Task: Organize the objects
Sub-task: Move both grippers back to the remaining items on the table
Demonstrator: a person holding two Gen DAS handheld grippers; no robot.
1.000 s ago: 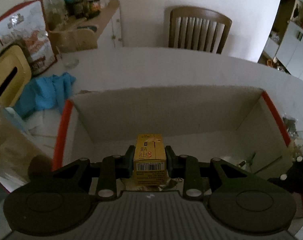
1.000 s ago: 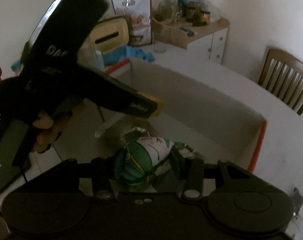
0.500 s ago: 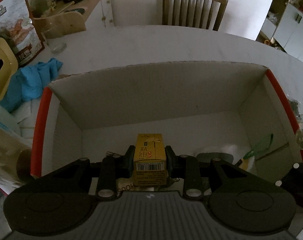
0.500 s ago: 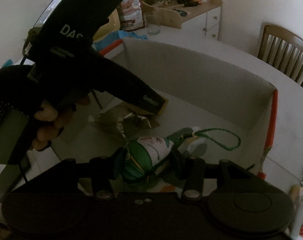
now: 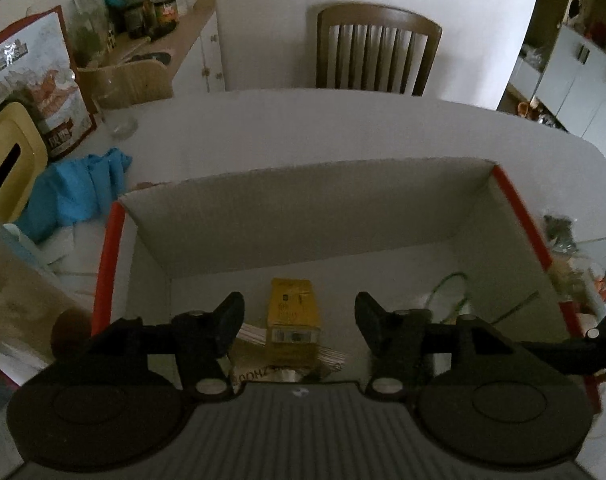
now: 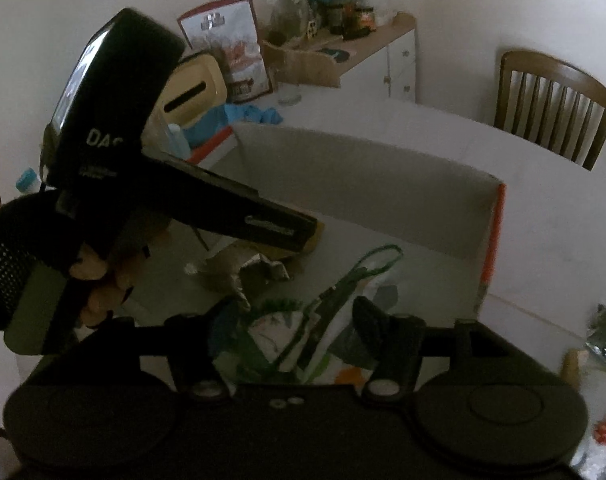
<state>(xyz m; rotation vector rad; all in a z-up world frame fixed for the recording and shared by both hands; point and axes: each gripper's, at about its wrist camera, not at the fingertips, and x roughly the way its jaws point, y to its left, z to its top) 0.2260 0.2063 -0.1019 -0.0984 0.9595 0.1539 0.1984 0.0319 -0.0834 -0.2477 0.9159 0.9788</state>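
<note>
A white cardboard box with red-orange side edges stands on the table. My left gripper is open above it, and the small yellow carton lies on the box floor between the fingers. My right gripper is open over the green and white pouch with a green cord, which lies in the same box. The left gripper's black body crosses the right wrist view. A crumpled foil wrapper lies beside the pouch.
A blue cloth, a yellow tissue box, a glass and a printed bag sit left of the box. A wooden chair stands behind the table. A cabinet with jars is at the back left.
Both grippers have opened. The yellow carton has dropped from the left gripper onto the box floor, and the pouch has left the right gripper and lies in the box.
</note>
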